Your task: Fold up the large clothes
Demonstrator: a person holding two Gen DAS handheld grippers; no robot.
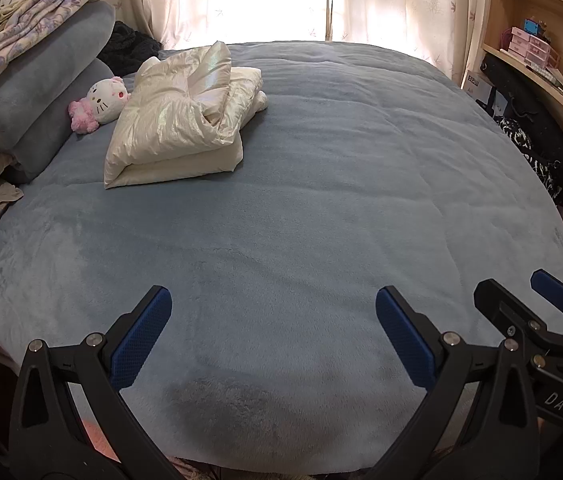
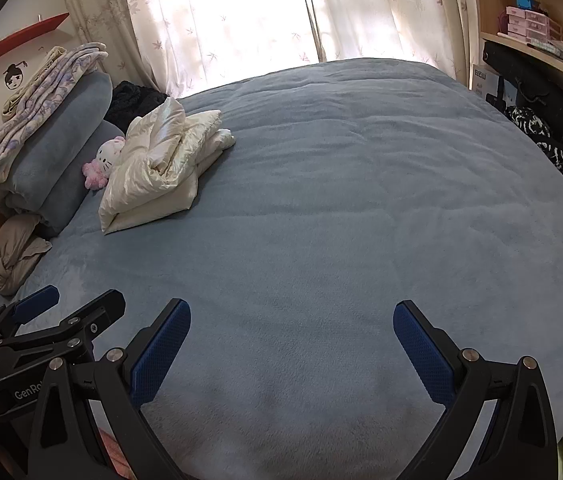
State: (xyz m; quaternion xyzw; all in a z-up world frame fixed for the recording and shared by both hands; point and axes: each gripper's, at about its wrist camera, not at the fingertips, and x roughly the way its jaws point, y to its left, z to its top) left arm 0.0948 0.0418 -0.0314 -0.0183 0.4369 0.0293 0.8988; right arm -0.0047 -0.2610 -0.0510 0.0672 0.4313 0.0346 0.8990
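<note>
— Hovering over the near edge of the bed [image 1: 321, 208], left gripper [image 1: 273, 312] with fingers [image 1: 141, 336] spread wide, nothing between the blue pads.

— Same on the other side: right gripper [image 2: 291, 328] low above the blue-grey fleece cover, fingers [image 2: 161, 352] wide apart, gripping nothing. Seen side by side in both views, right gripper at the right margin of the left wrist view, left gripper at the lower left of the right wrist view.

— And the garment?

— Lying well apart from both grippers, toward the far left of the bed: cream puffy jacket [image 1: 177, 120], shiny, loosely folded into a stacked bundle with an upper layer poking up in a peak. Resting on the fleece cover, near the pillows.

— Just beside it, touching or nearly so?

— Cannot tell for certain; pink and white cat plush [image 1: 99, 104] tucked at the jacket's left edge, leaning against grey-blue rolled bedding [image 1: 49, 80]. Patterned blankets [image 1: 37, 12] piled on top of that. Dark fuzzy fabric [image 1: 129, 50] behind the jacket, by the floral curtains [image 1: 393, 0].

— Off to the right?

— Wooden shelves [image 1: 529, 20] with pink drawer boxes [image 1: 529, 46], plus black bags [image 1: 537, 136] below, beside the bed.
</note>
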